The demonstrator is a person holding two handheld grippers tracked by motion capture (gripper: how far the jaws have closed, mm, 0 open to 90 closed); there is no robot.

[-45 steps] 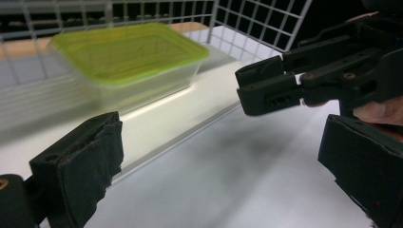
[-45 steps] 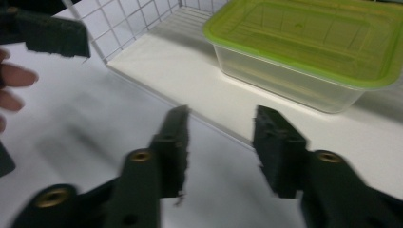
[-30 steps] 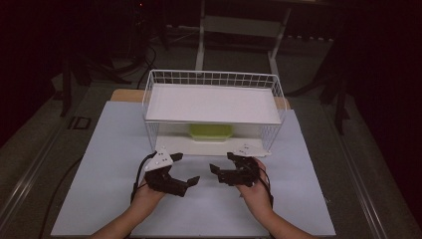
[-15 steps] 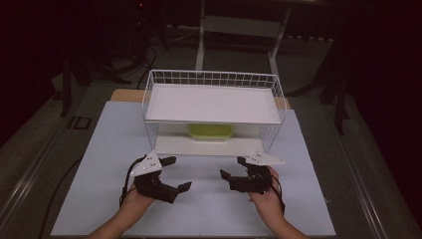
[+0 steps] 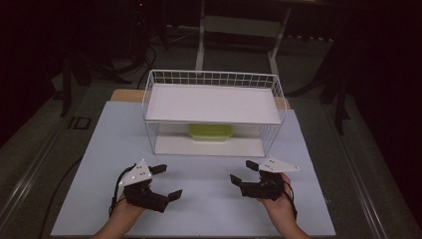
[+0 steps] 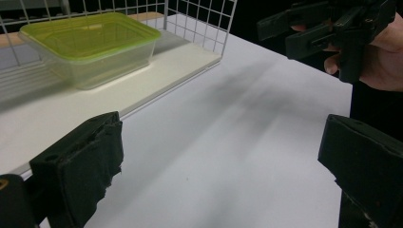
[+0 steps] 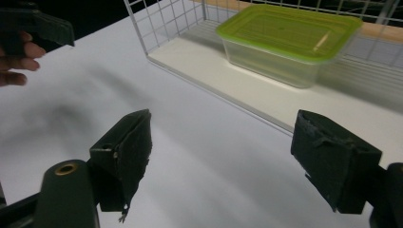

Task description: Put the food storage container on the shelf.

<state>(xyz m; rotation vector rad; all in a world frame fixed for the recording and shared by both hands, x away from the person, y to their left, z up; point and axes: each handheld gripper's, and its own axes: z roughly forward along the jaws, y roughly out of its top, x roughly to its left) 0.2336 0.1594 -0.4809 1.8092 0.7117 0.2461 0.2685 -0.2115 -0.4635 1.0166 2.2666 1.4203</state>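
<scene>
A white wire rack stands at the back middle of the table, with a white board on top and another below. On its lower board sits a clear plastic container with a green lid, also seen close up. My left gripper is held open near the front left, jaws wide apart with nothing between them. My right gripper is open at the front right, also with nothing in it. Both stand well short of the rack's open front.
The pale table top spreads between the grippers and the rack. The rack's wire side walls enclose the lower board. The opposite right gripper appears at the upper right of the left gripper view. Dark floor and stand legs lie beyond the table.
Both hands have drawn back toward the front edge of the table and moved a little farther apart. Both grippers stay open.
</scene>
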